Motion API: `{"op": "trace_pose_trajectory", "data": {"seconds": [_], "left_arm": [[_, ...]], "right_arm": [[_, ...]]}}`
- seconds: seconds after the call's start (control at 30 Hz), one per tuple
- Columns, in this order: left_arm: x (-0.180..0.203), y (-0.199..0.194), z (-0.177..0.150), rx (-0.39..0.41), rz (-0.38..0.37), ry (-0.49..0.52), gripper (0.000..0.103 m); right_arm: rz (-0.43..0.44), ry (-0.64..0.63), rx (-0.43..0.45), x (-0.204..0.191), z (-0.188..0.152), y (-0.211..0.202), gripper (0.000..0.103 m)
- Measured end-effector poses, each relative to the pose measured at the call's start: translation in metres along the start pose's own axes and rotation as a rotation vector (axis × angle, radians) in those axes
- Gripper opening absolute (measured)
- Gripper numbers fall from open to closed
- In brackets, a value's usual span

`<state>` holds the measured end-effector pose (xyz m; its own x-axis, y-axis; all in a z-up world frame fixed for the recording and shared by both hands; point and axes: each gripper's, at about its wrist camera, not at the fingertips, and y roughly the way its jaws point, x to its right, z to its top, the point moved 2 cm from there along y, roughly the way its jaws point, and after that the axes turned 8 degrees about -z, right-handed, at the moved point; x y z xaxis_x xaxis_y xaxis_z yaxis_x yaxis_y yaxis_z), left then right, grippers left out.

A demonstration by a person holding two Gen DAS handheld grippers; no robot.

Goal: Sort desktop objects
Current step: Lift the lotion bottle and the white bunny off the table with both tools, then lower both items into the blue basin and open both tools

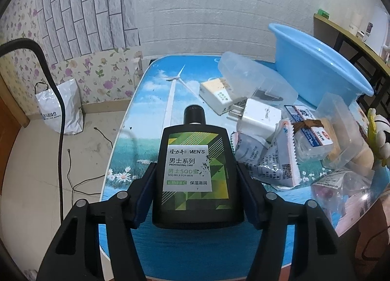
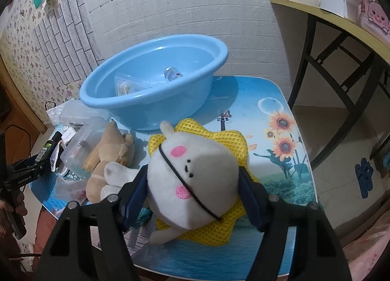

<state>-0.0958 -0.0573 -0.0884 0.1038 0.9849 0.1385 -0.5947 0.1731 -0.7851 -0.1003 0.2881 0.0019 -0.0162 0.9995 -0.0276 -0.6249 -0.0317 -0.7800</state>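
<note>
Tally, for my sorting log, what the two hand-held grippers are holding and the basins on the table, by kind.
dark bottle: 1, in the left hand-held gripper
white plush toy: 1, in the right hand-held gripper
blue basin: 1, on the table
Total: 3

The bottle (image 1: 195, 171) is flanked by the fingers (image 1: 146, 195); packets (image 1: 275, 159) are piled to its right, the basin (image 1: 314, 69) set behind them.
</note>
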Motion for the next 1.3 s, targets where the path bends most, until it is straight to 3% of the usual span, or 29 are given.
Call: {"op": "trace_pose_trajectory", "data": {"seconds": [0.77, 1.3], "left_arm": [[0.024, -0.035, 0.003, 0.049, -0.014, 0.019, 0.062], [0.043, -0.065, 0.022, 0.112, -0.028, 0.057, 0.062]], "right_arm": [[0.022, 0.001, 0.063, 0.000, 0.002, -0.021, 0.068], [0.071, -0.008, 0.167, -0.007, 0.021, -0.050, 0.068]]}}
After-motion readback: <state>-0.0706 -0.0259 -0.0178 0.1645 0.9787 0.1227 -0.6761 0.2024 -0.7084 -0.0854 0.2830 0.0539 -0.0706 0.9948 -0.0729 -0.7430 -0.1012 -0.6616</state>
